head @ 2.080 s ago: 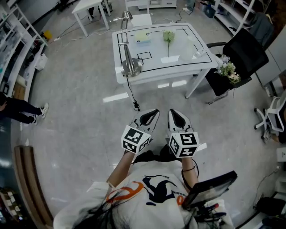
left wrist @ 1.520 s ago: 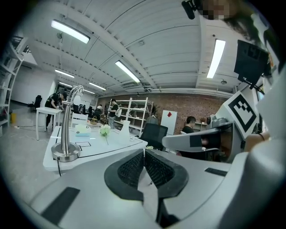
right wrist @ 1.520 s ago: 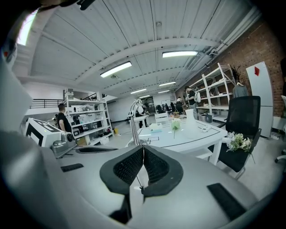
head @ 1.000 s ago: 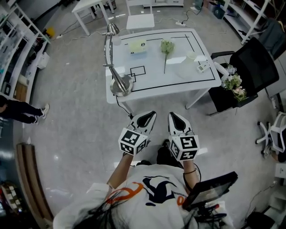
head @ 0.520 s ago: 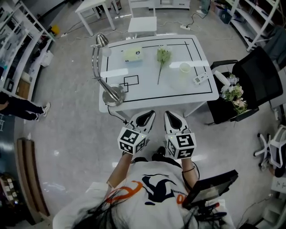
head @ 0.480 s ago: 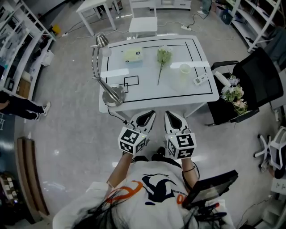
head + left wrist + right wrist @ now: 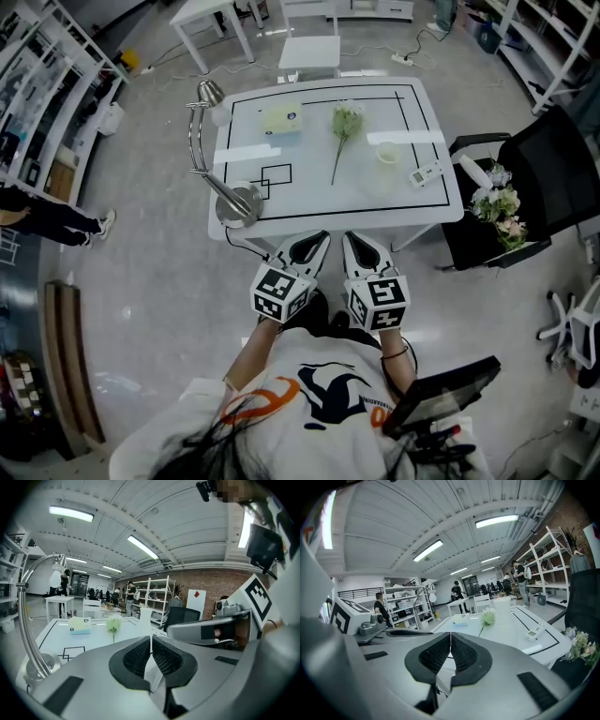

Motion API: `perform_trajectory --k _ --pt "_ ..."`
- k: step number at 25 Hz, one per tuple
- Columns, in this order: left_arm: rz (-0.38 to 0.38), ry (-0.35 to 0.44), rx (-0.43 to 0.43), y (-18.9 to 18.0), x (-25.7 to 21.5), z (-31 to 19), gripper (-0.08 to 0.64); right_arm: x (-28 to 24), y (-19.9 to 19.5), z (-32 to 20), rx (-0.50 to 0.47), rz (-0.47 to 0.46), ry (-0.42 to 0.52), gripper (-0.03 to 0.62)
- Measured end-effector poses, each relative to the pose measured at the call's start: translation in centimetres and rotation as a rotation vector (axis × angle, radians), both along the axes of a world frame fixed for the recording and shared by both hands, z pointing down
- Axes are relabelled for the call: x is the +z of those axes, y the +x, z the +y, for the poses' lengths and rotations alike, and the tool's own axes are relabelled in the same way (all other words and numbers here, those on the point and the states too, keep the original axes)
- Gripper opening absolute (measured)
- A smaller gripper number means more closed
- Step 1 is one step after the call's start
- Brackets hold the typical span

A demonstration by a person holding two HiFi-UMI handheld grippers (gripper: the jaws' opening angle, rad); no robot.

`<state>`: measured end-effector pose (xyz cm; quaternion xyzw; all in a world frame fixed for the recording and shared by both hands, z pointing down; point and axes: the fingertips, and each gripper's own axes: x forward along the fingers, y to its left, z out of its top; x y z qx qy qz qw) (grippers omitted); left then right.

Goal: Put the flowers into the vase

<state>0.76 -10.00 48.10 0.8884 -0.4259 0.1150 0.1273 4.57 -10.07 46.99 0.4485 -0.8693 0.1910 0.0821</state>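
Note:
A pale green flower (image 7: pixel 346 120) with a long stem lies flat on the white table (image 7: pixel 309 206), near its middle. To the flower's right stands the translucent white vase (image 7: pixel 388 155), upright. Both grippers hover side by side at the table's near edge, well short of the flower. My left gripper (image 7: pixel 314 246) is shut with nothing in it, and so is my right gripper (image 7: pixel 361 246). The left gripper view shows its shut jaws, with the flower (image 7: pixel 113 623) and vase (image 7: pixel 145 619) far beyond. The right gripper view shows the flower (image 7: pixel 488 617) and vase (image 7: pixel 502 606) too.
A desk lamp (image 7: pixel 234 201) stands on the table's near left corner, its neck arching leftward. A tissue box (image 7: pixel 281 119) lies at the far left and a small white device (image 7: pixel 419 174) at the right. A black chair (image 7: pixel 525 159) holds more flowers (image 7: pixel 500 204).
The person has walked up to the table. It was far ahead before, and the grippers now reach its near edge. Both grippers stay shut.

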Motion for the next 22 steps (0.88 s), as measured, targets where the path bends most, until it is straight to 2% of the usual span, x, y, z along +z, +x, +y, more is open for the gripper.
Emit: perform_trajectory --k 8,22 --pt "-0.011 -0.007 0.024 0.5 0.7 -2.9 0.009 0.3 0.3 -2.6 0.0 0.001 -0.001 0.015" --pt "-0.013 -0.038 0.069 -1.7 1.7 -13.5 0.009 1.4 -1.8 -11.3 0.029 0.016 -0.047 0.015"
